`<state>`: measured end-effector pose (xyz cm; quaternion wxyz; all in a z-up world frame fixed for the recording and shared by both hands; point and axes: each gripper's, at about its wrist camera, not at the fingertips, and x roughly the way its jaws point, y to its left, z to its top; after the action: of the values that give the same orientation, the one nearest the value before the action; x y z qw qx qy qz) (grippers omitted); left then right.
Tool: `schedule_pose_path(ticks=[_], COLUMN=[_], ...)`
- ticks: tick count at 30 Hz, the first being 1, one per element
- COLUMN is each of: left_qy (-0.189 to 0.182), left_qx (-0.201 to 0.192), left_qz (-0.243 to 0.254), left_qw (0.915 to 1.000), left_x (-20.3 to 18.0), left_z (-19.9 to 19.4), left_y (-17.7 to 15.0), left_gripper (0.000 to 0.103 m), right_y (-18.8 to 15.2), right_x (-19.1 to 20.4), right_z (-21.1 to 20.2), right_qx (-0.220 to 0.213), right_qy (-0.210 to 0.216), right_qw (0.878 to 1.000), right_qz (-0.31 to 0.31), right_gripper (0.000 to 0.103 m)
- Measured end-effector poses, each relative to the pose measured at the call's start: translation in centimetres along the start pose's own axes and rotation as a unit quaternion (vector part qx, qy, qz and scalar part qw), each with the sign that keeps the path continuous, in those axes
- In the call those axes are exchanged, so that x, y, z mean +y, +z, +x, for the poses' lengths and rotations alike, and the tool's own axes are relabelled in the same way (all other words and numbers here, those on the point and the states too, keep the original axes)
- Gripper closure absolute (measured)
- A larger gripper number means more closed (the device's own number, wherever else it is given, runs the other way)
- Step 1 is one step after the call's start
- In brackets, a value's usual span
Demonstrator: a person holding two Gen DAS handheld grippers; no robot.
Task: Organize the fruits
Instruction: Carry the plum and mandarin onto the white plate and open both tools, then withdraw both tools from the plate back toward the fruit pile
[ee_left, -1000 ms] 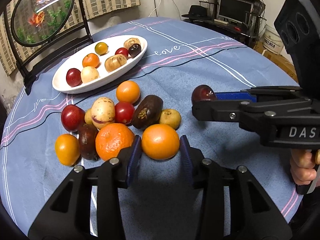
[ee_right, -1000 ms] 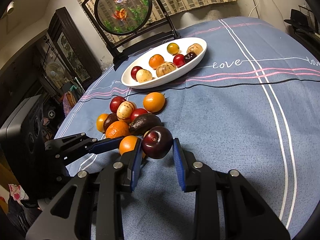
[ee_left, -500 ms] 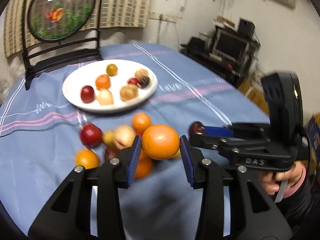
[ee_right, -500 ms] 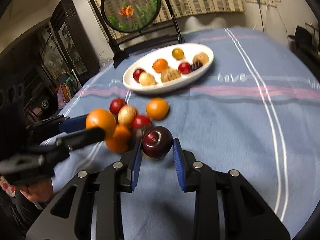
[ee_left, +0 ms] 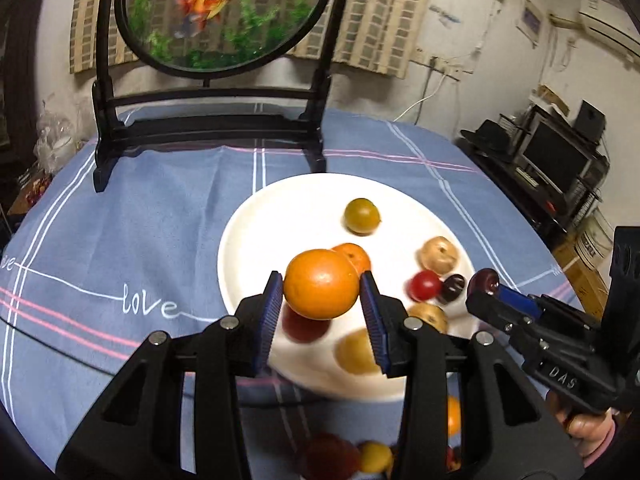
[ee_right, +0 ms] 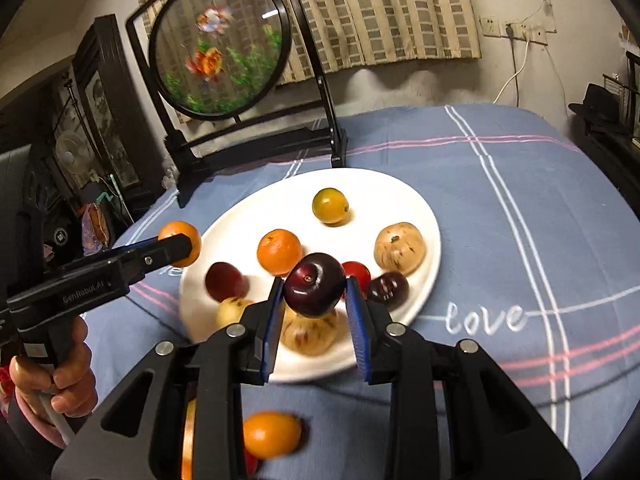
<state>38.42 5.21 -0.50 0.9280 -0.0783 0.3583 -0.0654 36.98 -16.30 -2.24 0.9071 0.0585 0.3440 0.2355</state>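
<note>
My left gripper (ee_left: 322,298) is shut on a large orange (ee_left: 321,284) and holds it in the air over the near left part of the white oval plate (ee_left: 256,236). My right gripper (ee_right: 314,294) is shut on a dark red plum (ee_right: 315,284) above the near edge of the same plate (ee_right: 416,200). In the left wrist view the plum (ee_left: 482,282) and the right gripper's fingers (ee_left: 516,304) come in from the right. In the right wrist view the orange (ee_right: 180,242) sits at the left plate rim. Several fruits lie on the plate.
A black stand with a round goldfish panel (ee_left: 224,12) rises behind the plate. Loose fruits stay on the blue cloth below the grippers, among them an orange one (ee_right: 272,434). A person's hand (ee_right: 60,372) grips the left tool. A desk with a monitor (ee_left: 556,164) stands right.
Both grippers lifted their fruits off the cloth and carried them from the loose pile forward to above the plate. The left gripper also rolled. The plate now fills the middle of both views.
</note>
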Motion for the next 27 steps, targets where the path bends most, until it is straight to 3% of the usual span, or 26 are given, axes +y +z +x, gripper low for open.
schedule_pose_path(ticks=[11, 12, 13, 14, 18, 21, 27], left_qy=[0.019, 0.019, 0.025, 0.031, 0.038, 0.05, 0.069], left_qx=[0.021, 0.021, 0.016, -0.003, -0.042, -0.068, -0.036], left_qz=[-0.001, -0.004, -0.011, -0.019, -0.005, 0.005, 0.017], left_qw=[0.9996, 0.9996, 0.9995, 0.9994, 0.9984, 0.9964, 0.9969], left_x=[0.3, 0.5, 0.6, 0.6, -0.1, -0.4, -0.2], left_z=[2.7, 2.5, 1.9, 0.7, -3.4, -6.6, -8.2], left_y=[0.2, 0.2, 0.3, 0.3, -0.1, -2.3, -7.6], left_gripper=[0.061, 0.042, 0.03, 0.017, 0.011, 0.004, 0.004], right_y=[0.9, 0.9, 0.8, 0.8, 0.6, -0.1, -3.8], right_x=[0.0, 0.0, 0.1, 0.2, 1.1, 1.6, 2.6], right_z=[2.2, 2.3, 2.1, 1.7, -0.8, -3.0, -5.5], right_qx=[0.021, 0.027, 0.028, 0.021, -0.004, -0.013, 0.024], right_qy=[0.001, 0.001, -0.003, -0.007, -0.003, 0.018, 0.034], right_qw=[1.0, 1.0, 1.0, 1.0, 1.0, 0.999, 0.998], right_qz=[-0.01, -0.009, -0.007, -0.006, -0.026, -0.032, -0.055], right_gripper=[0.068, 0.056, 0.041, 0.04, 0.04, 0.04, 0.04])
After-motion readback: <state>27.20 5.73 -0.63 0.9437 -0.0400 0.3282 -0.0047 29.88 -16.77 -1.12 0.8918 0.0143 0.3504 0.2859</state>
